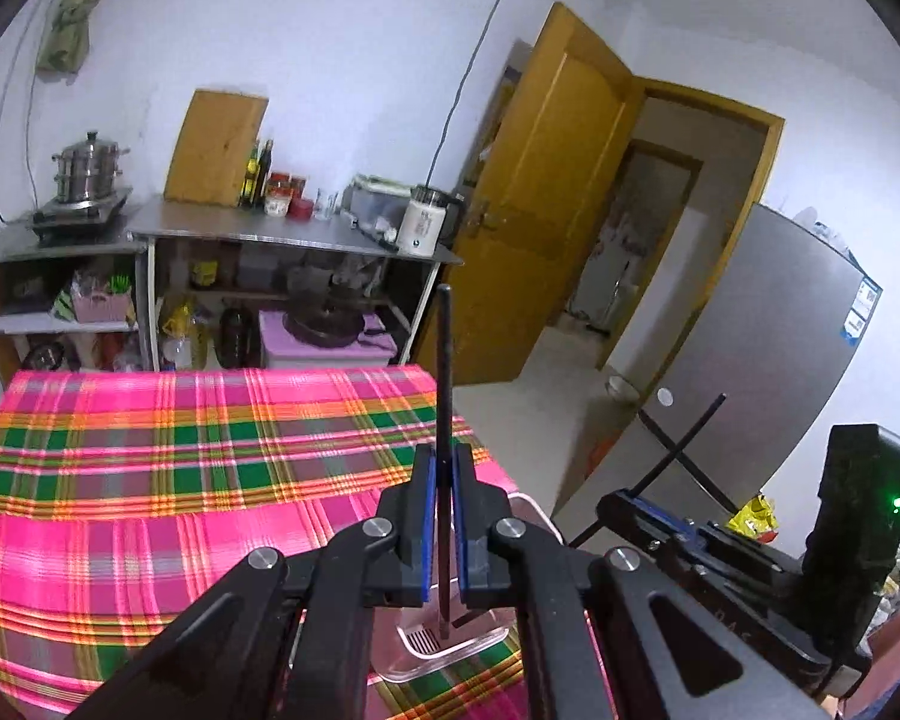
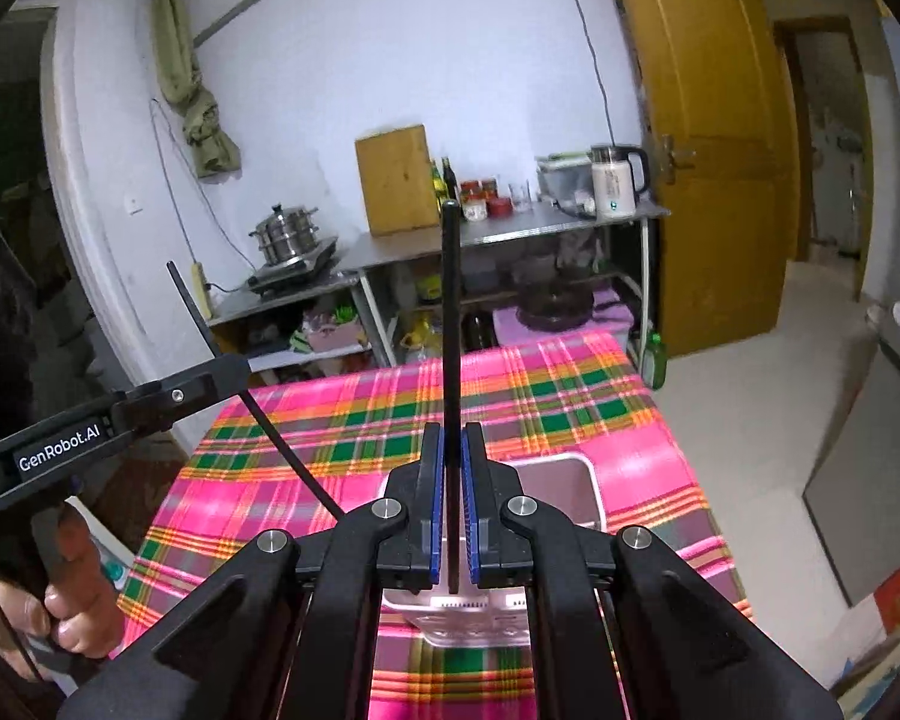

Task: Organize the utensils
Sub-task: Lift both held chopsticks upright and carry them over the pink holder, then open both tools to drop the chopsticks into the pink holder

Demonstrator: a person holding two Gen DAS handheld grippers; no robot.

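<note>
Pink, green and orange plaid cloth [image 1: 150, 480] covers the table filling the lower left of my left view. I hold two grippers, each clenched on one dark chopstick. My left gripper [image 1: 444, 480] pinches the first chopstick [image 1: 444, 372] upright at frame centre; my right gripper [image 2: 452, 468] pinches the second chopstick [image 2: 450, 312] the same way. One pale utensil holder [image 2: 570, 480] sits on the cloth just beyond my right gripper's fingers. One hand [image 2: 60, 600] shows at lower left of my right view.
</note>
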